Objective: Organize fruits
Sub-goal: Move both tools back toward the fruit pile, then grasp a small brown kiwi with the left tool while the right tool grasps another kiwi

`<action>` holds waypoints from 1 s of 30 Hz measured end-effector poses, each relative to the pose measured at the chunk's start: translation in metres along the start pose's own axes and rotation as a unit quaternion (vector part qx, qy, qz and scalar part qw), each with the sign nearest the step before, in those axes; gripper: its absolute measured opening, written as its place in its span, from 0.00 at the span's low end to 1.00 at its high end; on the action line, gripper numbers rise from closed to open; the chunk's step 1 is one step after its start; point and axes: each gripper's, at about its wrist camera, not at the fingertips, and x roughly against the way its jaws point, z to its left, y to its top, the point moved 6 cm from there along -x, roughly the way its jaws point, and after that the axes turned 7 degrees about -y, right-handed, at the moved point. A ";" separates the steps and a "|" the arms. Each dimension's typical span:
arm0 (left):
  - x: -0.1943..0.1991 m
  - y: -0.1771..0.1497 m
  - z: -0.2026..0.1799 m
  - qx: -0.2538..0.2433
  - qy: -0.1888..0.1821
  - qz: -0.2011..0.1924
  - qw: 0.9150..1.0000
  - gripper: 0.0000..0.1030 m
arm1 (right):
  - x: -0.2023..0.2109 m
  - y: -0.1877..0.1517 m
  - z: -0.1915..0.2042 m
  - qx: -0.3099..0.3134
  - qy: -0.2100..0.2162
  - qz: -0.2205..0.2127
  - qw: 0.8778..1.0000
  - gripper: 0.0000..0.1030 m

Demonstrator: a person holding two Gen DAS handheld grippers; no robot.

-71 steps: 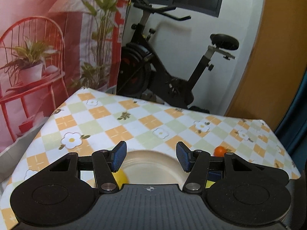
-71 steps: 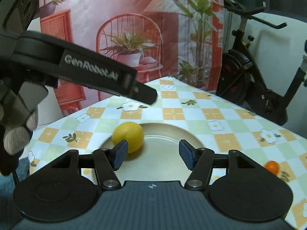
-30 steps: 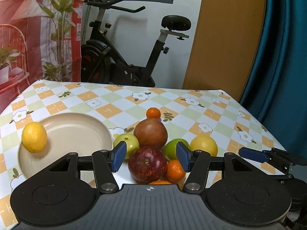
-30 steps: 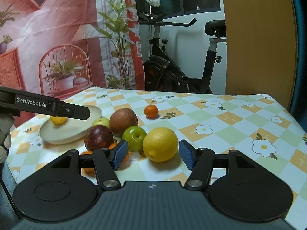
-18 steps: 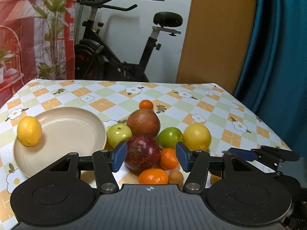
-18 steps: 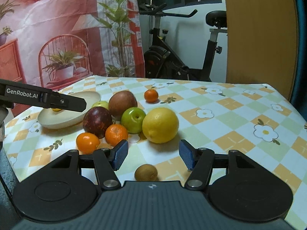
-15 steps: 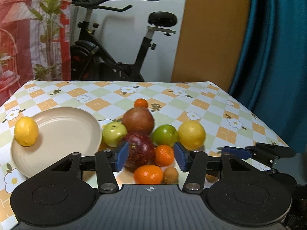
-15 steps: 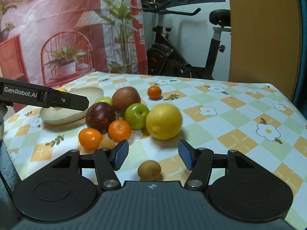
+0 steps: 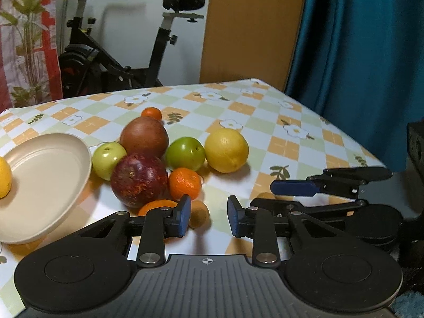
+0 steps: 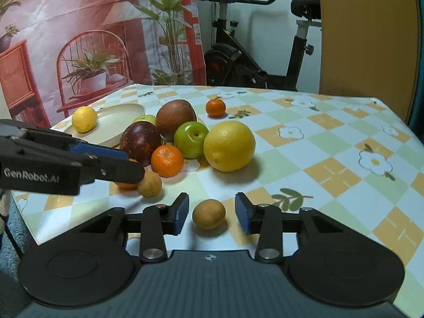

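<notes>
Table with checked flower cloth fills both views. Only the right wrist view shows the printed backdrop. Only the left wrist view shows the teal curtain. The exercise bike is in both.

The plate sits left of the fruit pile. The lemon on its far rim is whole in the right view, but we see it cut by the frame edge in the left view.

Pile, big to small:
- yellow citrus
- brown-red fruit
- dark red fruit
- green apple
- pale apple, mostly hidden in the right view
- mandarin
- far mandarin, apart behind the pile

Left gripper points down at the near side of the pile. Its jaws have just been closing to a narrow gap with nothing pressed. A small brown fruit lies just past its left pad, and in the right view we see that gripper's tip right beside this fruit.

Right gripper also tilts down. Its jaws have just been closing around a second brown fruit, with a gap on each side, so no grip.

There is open cloth to the right of the citrus, up to the table's far and right edges.
</notes>
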 end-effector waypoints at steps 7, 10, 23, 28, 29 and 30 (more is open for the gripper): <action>-0.012 -0.005 0.006 0.008 0.005 0.018 1.000 0.28 | 0.000 -0.002 0.000 -0.006 0.005 0.004 1.000 0.35; -0.014 -0.005 0.008 0.005 0.014 0.018 1.000 0.28 | 0.000 -0.003 0.000 -0.005 0.006 0.004 1.000 0.35; -0.023 -0.008 0.011 0.000 0.022 0.025 0.999 0.26 | 0.000 -0.004 0.004 -0.003 0.007 0.008 1.000 0.35; -0.023 -0.008 0.011 -0.003 0.020 0.023 1.000 0.26 | -0.003 -0.006 0.004 -0.006 0.007 0.016 1.000 0.35; -0.023 -0.008 0.011 -0.003 0.020 0.023 1.000 0.26 | -0.003 -0.006 0.004 -0.006 0.007 0.016 1.000 0.35; -0.023 -0.008 0.011 -0.003 0.020 0.023 1.000 0.26 | -0.004 -0.006 0.004 -0.005 0.008 0.017 1.000 0.31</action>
